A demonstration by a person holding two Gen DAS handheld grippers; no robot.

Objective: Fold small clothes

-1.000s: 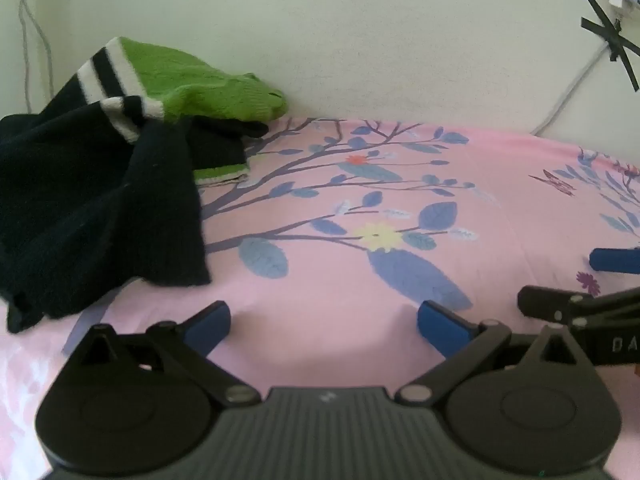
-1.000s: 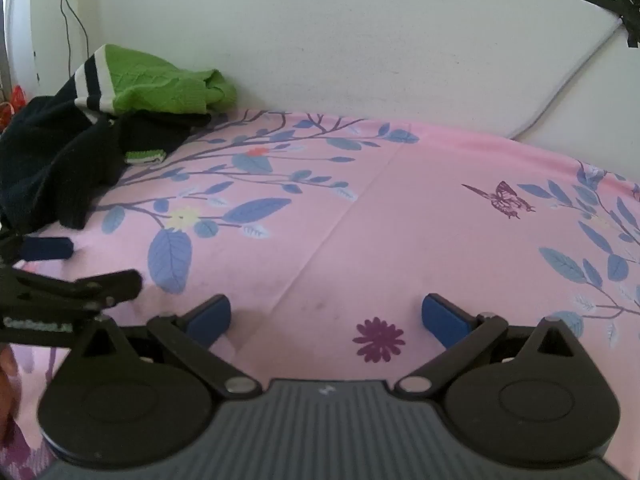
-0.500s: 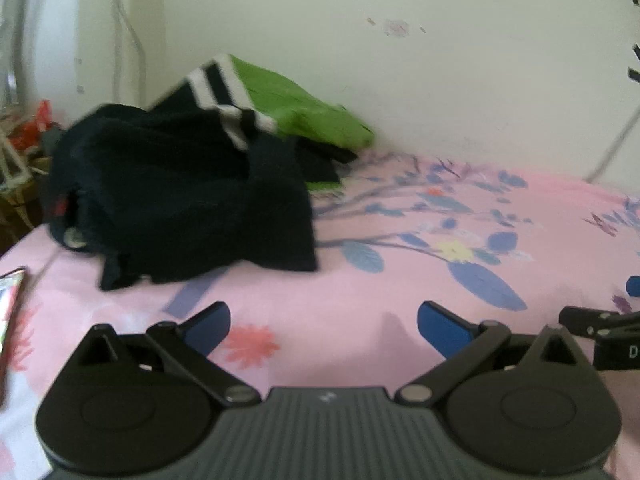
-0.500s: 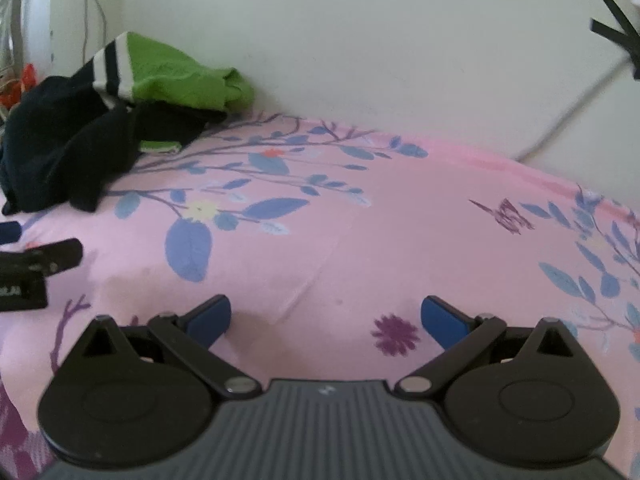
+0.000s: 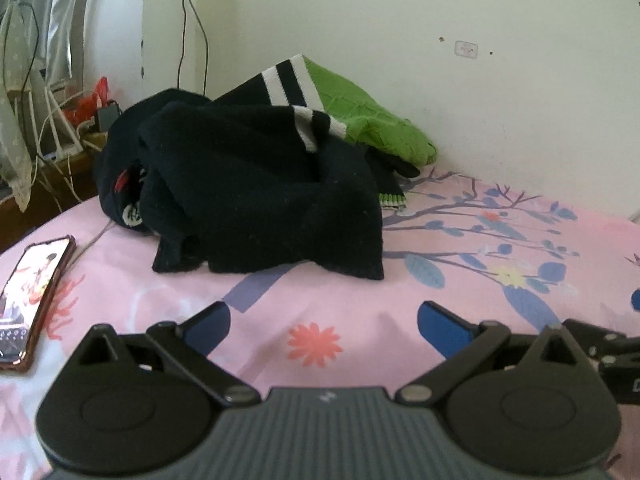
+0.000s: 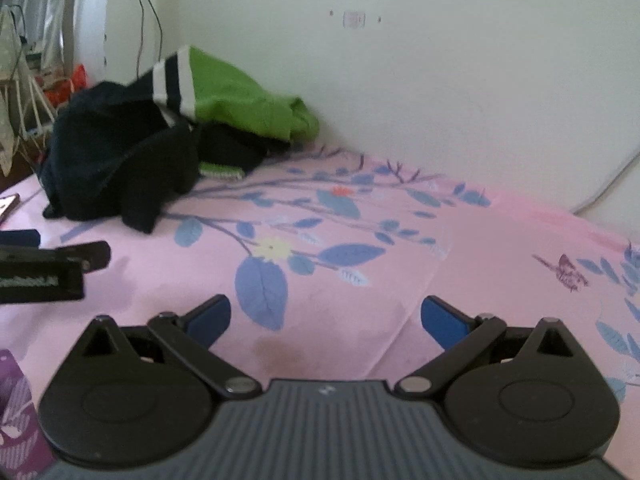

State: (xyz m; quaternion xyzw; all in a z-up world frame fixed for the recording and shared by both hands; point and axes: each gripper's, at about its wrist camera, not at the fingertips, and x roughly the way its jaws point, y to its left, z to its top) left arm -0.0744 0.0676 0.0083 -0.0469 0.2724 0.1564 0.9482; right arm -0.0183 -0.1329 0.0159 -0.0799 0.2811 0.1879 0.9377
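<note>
Left wrist view, far left: curtain (image 5: 20, 92) and tangled cables (image 5: 60, 120) beyond the bed edge. Phone (image 5: 34, 292) lies flat on the pink sheet (image 5: 360, 296), screen lit, near the left margin. Right of it, the clothes pile: black knit (image 5: 260, 200) slumped in front, crumpled, unfolded; a striped cuff (image 5: 292, 84) rises at the top; green knit (image 5: 368, 120) behind, against the wall (image 5: 440, 80). Pile sits on the sheet's far left corner.

Left gripper (image 5: 323, 324) low over the sheet, just short of the black knit, jaws spread wide, nothing between the blue pads (image 5: 440, 326).

Right wrist view: same pile (image 6: 120, 160) at upper left, well apart from the right gripper (image 6: 326, 318). Left gripper's side (image 6: 52, 268) shows at the left edge. Right gripper jaws wide apart, empty, over bare sheet printed with blue leaves (image 6: 262, 292). Butterfly print (image 6: 568, 270) far right.
</note>
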